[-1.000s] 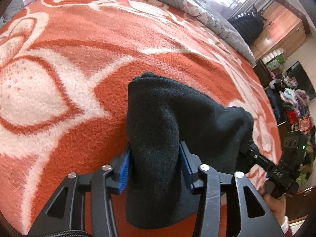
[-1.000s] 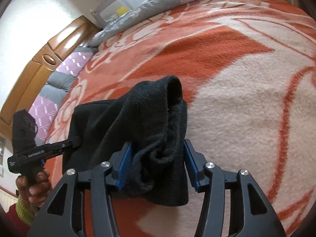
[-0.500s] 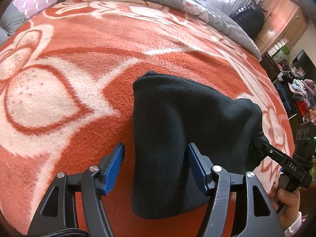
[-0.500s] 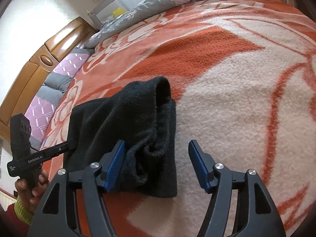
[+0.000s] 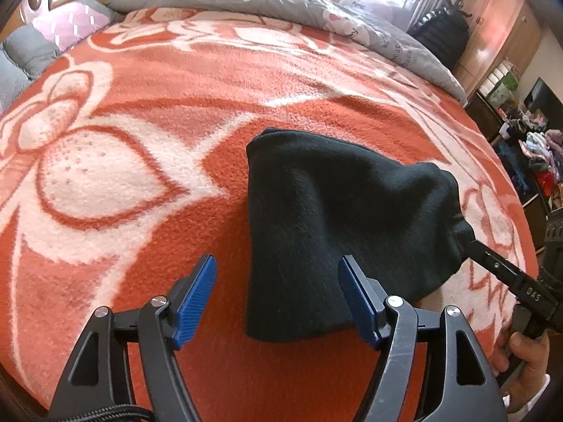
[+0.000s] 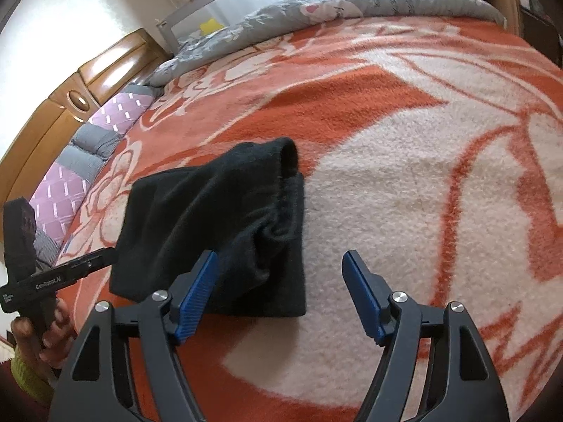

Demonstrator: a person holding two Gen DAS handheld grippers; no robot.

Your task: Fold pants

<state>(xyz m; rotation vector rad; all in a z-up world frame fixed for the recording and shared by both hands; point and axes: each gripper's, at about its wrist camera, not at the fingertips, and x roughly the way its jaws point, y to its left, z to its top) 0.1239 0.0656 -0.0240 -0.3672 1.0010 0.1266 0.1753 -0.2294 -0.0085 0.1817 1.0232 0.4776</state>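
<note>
The black pants lie folded into a compact bundle on the orange and white blanket. My left gripper hovers over their near edge. Its jaws are opening, and the cloth lies below, near the right pad, with neither pad pressing it. In the right wrist view the pants sit left of centre with a gathered waistband on top. My right gripper is also opening. Its left pad is over the bundle's near corner and grips nothing. A finger of the right gripper shows at the bundle's far end.
A grey patterned quilt is bunched along the bed's far side. Purple and grey pillows lean on a wooden headboard. A wardrobe and cluttered shelves stand past the bed's right edge. A hand holds the left gripper.
Both grippers were shut on the pants' ends a second ago. They have opened, let the cloth go and pulled back and up. The bundle now rests on the blanket.
</note>
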